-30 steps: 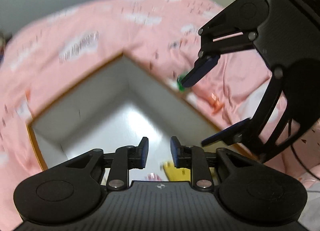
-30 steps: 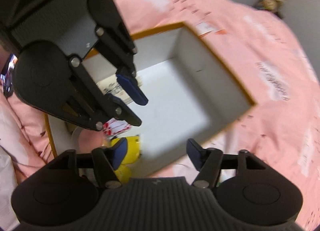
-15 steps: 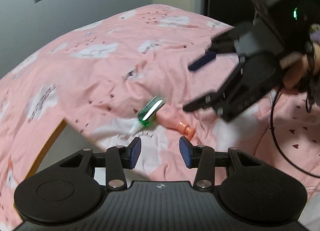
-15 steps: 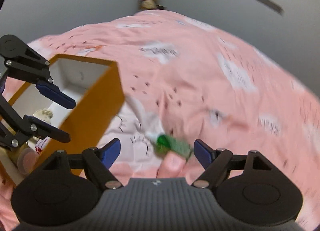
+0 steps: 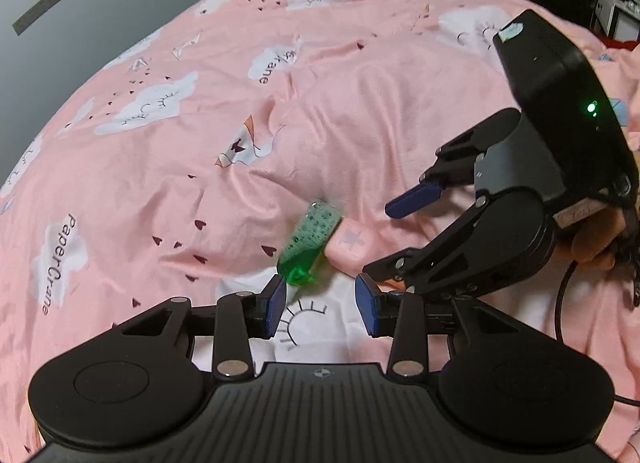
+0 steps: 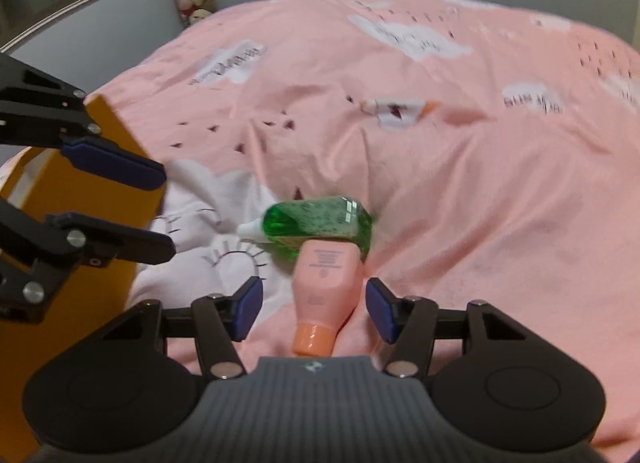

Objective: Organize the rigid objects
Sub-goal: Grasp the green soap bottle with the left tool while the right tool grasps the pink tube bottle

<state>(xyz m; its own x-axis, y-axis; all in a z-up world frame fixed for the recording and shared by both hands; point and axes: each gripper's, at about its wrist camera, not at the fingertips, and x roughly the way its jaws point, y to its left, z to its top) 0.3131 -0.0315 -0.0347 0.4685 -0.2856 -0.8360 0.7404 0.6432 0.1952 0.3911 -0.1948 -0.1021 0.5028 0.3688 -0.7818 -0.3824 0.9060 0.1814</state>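
On the pink bedsheet (image 5: 168,167) you can read "PaperCrane" in dark letters on a white cloud at the left of the left wrist view, and the letters "ane" on a cloud farther back. The pink bottle (image 6: 326,283) carries a block of fine print on its back, too small to read.

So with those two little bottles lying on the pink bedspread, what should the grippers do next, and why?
Probably ease the right gripper down and finish closing on the pink bottle. Its jaws already flank that bottle and are closing, but the pads do not press it yet. The green bottle lies against the pink bottle's far end, so a gentle grip seems wise.
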